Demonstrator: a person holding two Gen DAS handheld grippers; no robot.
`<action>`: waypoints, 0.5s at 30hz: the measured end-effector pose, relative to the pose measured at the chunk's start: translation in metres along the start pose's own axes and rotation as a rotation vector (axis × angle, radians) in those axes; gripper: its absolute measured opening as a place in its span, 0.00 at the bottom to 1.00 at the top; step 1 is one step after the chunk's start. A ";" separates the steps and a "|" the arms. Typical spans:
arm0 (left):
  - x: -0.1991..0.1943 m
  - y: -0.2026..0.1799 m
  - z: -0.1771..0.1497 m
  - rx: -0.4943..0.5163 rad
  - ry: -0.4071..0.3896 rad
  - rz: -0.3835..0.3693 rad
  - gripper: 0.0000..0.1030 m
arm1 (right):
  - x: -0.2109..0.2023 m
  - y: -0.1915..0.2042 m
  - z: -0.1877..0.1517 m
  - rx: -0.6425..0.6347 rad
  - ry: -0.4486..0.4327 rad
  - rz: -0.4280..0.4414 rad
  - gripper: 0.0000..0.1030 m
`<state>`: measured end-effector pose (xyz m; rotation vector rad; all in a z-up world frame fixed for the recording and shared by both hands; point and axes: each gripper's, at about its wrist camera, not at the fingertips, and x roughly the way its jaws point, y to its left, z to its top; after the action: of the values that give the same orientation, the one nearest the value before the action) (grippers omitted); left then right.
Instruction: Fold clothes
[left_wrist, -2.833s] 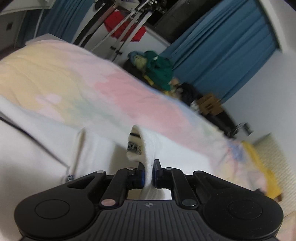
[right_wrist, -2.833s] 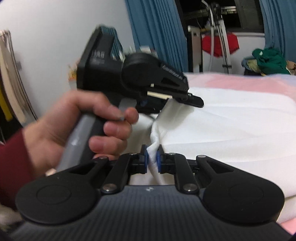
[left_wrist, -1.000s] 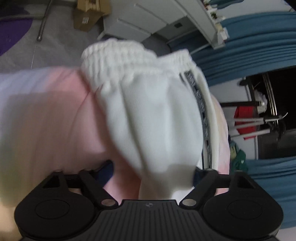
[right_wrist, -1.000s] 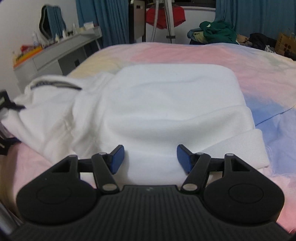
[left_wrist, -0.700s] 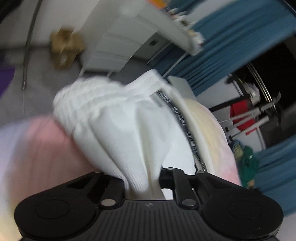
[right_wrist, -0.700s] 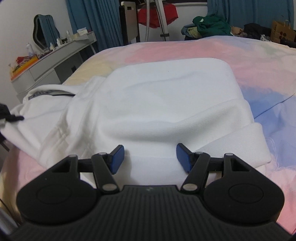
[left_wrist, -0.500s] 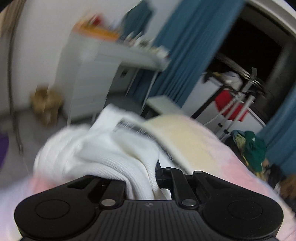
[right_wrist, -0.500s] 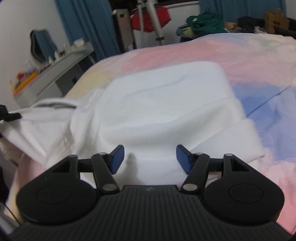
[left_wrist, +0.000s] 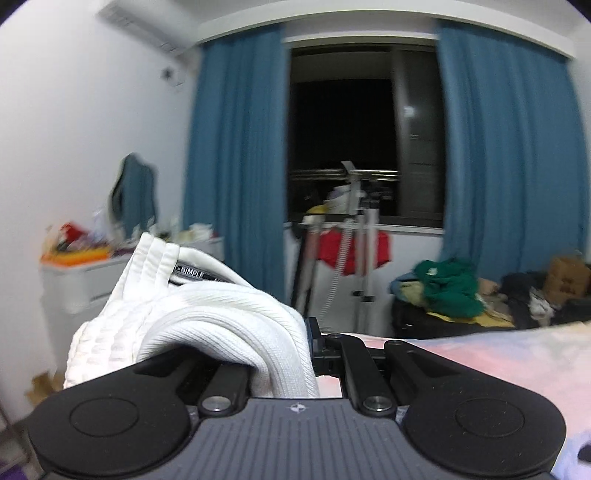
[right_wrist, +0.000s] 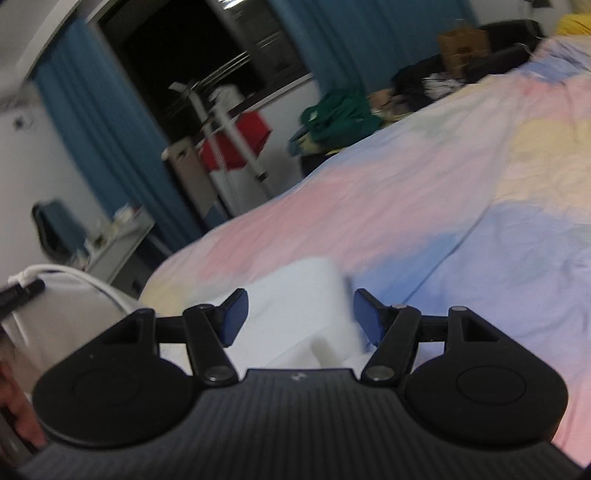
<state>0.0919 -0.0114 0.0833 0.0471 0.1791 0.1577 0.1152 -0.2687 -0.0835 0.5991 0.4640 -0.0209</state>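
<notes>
My left gripper (left_wrist: 291, 350) is shut on a bunched white ribbed garment (left_wrist: 207, 317) with a black lettered band; it is lifted above the bed and drapes over the left finger. In the right wrist view my right gripper (right_wrist: 299, 317) is open and empty, just above the folded part of the same white garment (right_wrist: 295, 295) lying on the pastel bedspread (right_wrist: 461, 229). The lifted end of the garment (right_wrist: 62, 306) and the tip of the left gripper show at the left edge. The frame is blurred.
Blue curtains (left_wrist: 236, 155) flank a dark window. A drying rack with a red cloth (left_wrist: 351, 251) and a heap of green clothes (left_wrist: 450, 288) stand beyond the bed. A white dresser (left_wrist: 70, 280) with clutter stands at the left.
My left gripper closed on the garment's waistband end and raised it, swinging up level. My right gripper stayed open and tilted up and right over the folded part.
</notes>
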 end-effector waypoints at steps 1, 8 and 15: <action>-0.003 -0.018 -0.004 0.023 -0.003 -0.015 0.08 | -0.002 -0.008 0.004 0.026 -0.008 -0.002 0.65; -0.001 -0.140 -0.075 0.251 0.031 -0.137 0.08 | -0.004 -0.048 0.021 0.163 -0.039 -0.006 0.65; 0.012 -0.198 -0.154 0.436 0.132 -0.219 0.10 | 0.004 -0.074 0.025 0.271 -0.033 -0.008 0.65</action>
<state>0.1056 -0.2001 -0.0823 0.4500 0.3462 -0.1000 0.1175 -0.3434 -0.1067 0.8620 0.4344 -0.1020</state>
